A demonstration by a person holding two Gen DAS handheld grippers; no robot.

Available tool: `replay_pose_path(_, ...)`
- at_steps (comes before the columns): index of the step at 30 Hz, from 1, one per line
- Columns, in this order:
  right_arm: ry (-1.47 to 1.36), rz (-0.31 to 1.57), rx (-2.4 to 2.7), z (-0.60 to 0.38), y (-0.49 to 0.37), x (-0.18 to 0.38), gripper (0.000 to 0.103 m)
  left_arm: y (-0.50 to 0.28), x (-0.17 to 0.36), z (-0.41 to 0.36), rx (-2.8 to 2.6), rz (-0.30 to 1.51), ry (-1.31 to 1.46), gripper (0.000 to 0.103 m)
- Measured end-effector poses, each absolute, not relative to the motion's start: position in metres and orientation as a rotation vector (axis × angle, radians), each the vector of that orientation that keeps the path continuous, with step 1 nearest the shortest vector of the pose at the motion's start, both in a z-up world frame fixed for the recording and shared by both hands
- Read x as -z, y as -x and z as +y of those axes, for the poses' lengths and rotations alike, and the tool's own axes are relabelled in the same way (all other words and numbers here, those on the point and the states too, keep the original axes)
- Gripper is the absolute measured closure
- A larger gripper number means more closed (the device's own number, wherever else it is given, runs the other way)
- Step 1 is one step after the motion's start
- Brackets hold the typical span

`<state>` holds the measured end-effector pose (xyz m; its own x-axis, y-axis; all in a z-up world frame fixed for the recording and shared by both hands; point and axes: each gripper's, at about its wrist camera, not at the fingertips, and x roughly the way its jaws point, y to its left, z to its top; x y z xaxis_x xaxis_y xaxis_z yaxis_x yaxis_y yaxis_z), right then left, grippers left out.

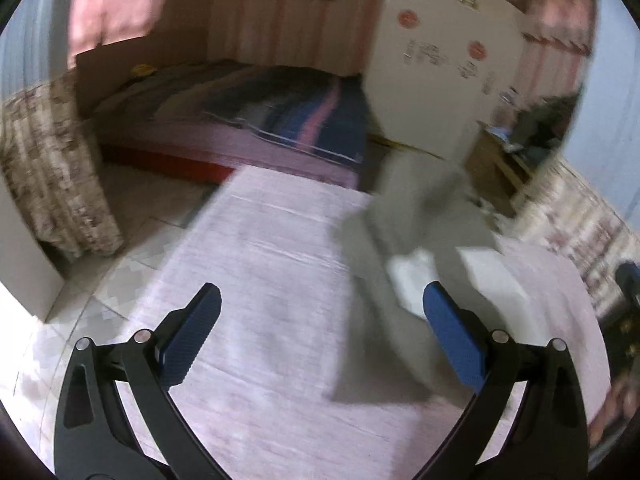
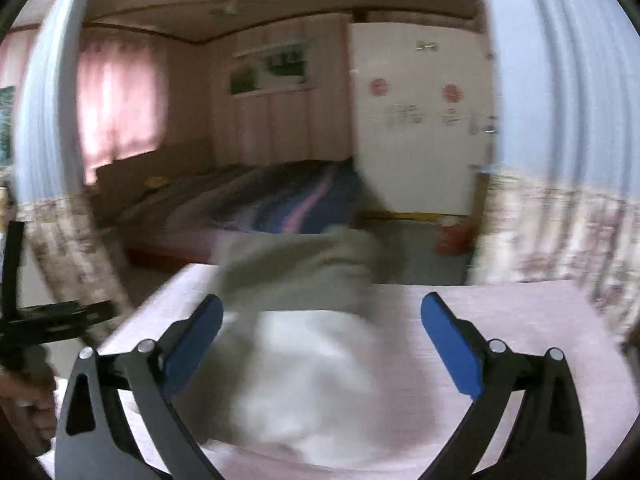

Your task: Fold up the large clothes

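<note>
A grey and white garment (image 1: 384, 280) lies in a blurred heap on the pink-covered table (image 1: 256, 280), right of centre in the left wrist view. My left gripper (image 1: 320, 312) stands open above the cloth, nothing between its blue pads. Seen from the right wrist, the same garment (image 2: 312, 352) fills the middle of the table (image 2: 520, 320), white in front and grey behind. My right gripper (image 2: 320, 320) is open wide just above it, and its pads press on nothing. Both views are smeared by motion.
A bed with a striped blue and pink cover (image 1: 280, 116) stands beyond the table, a white door (image 1: 440, 64) to its right. Patterned fabric (image 1: 52, 168) hangs at the left. A black gripper frame (image 2: 40, 320) and a hand (image 2: 28, 404) show at the right view's left edge.
</note>
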<state>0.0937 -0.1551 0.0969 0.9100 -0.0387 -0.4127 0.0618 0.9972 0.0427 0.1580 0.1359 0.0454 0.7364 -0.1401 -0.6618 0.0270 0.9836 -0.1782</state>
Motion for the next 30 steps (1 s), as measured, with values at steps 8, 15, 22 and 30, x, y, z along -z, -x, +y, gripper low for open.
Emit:
replay_pose_path(8,-0.098,0.552,0.058,-0.209,-0.098,-0.043,0.004,-0.150,0.001,0.015,0.163,0.781,-0.036,0.032)
replay_pose_path(15,-0.094,0.583,-0.050,-0.197,-0.087,-0.025,0.004,-0.161,0.003,0.029,0.024,0.637,-0.429,0.088)
replay_pose_path(22,-0.041,0.566,-0.139,-0.157,-0.114,-0.012,0.004,-0.186,0.042,0.065,0.073,0.699,-0.435,0.085)
replay_pose_path(30,0.112,0.760,-0.092,-0.129,-0.160,0.065,0.003,-0.193,0.070,0.105,0.112,0.783,-0.098,0.073)
